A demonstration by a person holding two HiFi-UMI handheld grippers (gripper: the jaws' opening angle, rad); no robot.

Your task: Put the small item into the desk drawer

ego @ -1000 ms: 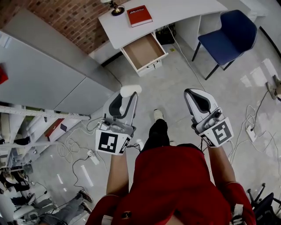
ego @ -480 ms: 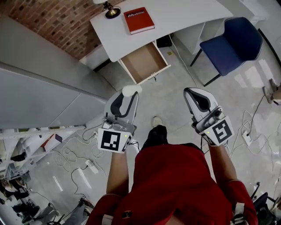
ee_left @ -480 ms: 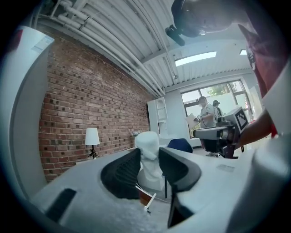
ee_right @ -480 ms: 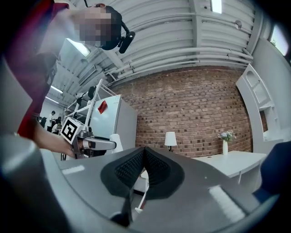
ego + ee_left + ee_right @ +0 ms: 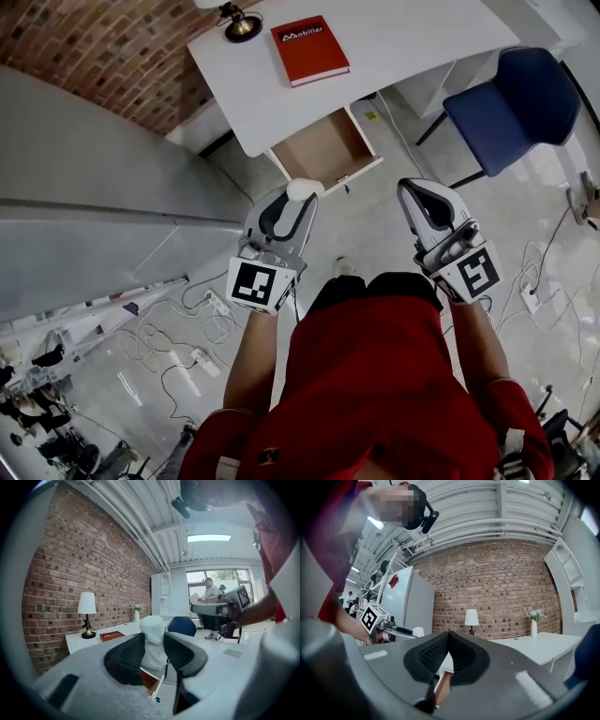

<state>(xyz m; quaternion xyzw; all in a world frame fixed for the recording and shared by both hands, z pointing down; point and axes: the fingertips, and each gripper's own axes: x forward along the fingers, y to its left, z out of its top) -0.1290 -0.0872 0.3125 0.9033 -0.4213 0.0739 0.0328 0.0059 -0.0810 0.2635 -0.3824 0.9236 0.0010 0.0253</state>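
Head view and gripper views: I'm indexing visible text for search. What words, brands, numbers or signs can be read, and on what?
"Mobilier": white print on the red book on the desk, head view.
Same print in the left gripper view: too small to read.
Marker cubes on the left hand-held gripper and right hand-held gripper: square patterns, no letters.

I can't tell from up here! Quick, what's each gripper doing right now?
Left gripper: closed on the small white item.
Right gripper: jaws closed, holding nothing.
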